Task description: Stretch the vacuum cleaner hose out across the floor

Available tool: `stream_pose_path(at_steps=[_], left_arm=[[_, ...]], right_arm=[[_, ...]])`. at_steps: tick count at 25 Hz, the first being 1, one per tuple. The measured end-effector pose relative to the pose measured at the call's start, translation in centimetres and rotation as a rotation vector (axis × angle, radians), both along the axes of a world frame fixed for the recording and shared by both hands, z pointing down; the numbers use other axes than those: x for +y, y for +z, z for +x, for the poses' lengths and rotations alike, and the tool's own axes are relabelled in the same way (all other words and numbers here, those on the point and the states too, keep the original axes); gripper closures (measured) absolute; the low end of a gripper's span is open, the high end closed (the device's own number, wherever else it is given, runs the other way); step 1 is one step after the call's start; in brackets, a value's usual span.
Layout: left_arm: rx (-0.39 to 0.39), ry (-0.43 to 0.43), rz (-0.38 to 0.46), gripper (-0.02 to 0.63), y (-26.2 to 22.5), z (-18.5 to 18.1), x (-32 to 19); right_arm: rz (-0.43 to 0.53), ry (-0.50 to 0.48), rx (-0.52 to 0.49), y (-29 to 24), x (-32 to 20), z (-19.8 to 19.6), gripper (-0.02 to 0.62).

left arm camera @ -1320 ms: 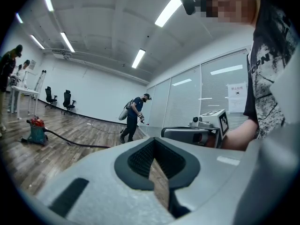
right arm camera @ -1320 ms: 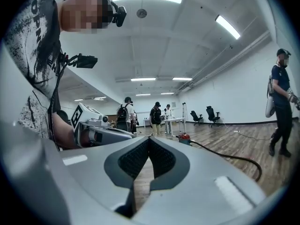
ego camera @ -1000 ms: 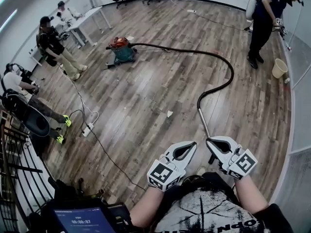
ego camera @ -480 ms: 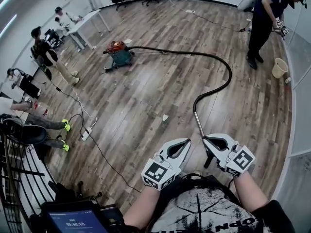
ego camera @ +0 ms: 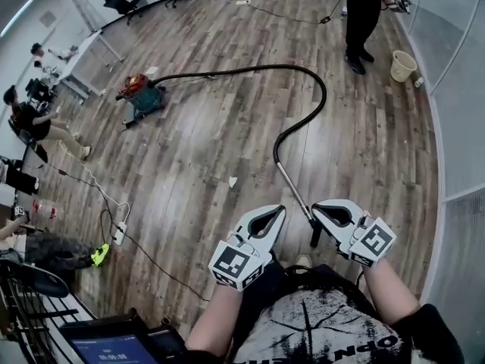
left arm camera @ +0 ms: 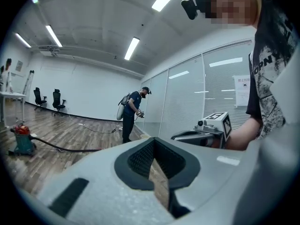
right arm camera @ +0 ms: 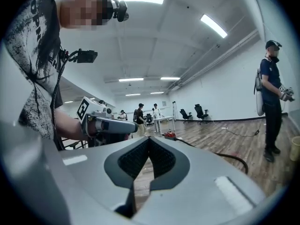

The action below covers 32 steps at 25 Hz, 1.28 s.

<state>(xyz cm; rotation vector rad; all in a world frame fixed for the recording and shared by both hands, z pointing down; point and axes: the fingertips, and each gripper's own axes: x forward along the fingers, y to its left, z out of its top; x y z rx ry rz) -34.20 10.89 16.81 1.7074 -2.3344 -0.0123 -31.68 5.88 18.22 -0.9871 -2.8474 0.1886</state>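
**Hose lies in a loop on the floor, both grippers empty above its near end**

Hose (ego camera: 322,89) runs from the vacuum cleaner (ego camera: 142,95) at the far left of the wooden floor (ego camera: 189,150). It arcs out to the right, then bends sharply back toward the person. There it joins a metal wand (ego camera: 294,192) that lies on the boards, with its dark end just below the two grippers in the head view. So the hose is laid out but not straight: a wide curve sits between the machine and the wand.

The left gripper (ego camera: 279,212) and the right gripper (ego camera: 315,208) are held side by side in front of the person's body. Both have their jaws closed together with nothing between them; each gripper view shows only bare floor through the small gap behind the tips. Neither gripper touches the wand.

By my reading, the step in hand is the approach, before any grasp. The next move calls for one gripper to open, drop down to the wand and close around it. Then comes a steady pull away from the vacuum cleaner until the curve flattens. A hard tug may well drag the machine along instead.

A person (ego camera: 364,14) stands at the far side near a bucket (ego camera: 402,65), well apart from the hose's bend.
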Motion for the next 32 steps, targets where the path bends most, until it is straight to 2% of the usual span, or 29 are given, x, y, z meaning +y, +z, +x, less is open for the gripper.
stream_pose_path(at_steps=[5, 11, 16, 21, 24, 28, 32], left_arm=[[0.028, 0.088, 0.003, 0.603, 2.4, -4.2, -1.4], [0.0, 0.213, -0.014, 0.603, 3.0, -12.5, -2.2], [-0.07, 0.305, -0.007, 0.603, 3.0, -18.1, -2.1], [-0.008, 0.244, -0.014, 0.603, 4.6, -21.9, -1.8], [0.029, 0.196, -0.03, 0.603, 6.7, -22.7, -2.0], [0.029, 0.173, -0.053, 0.603, 10.1, -23.0, -3.0], [0.067, 0.144, -0.046, 0.603, 14.9, -23.9, -3.8]], right_arm=[[-0.003, 0.066, 0.051, 2.2, -1.0, -2.9, 0.588], [0.027, 0.158, 0.118, 4.1, -1.5, -10.7, 0.581], [0.081, 0.235, 0.168, 5.4, -2.7, -16.9, 0.55], [0.084, 0.263, 0.217, 8.0, -4.0, -19.8, 0.495], [0.112, 0.249, 0.269, 11.3, -4.7, -19.7, 0.473], [0.177, 0.219, 0.344, 18.2, -6.2, -19.1, 0.459], [0.237, 0.215, 0.445, 27.2, -7.6, -18.5, 0.436]])
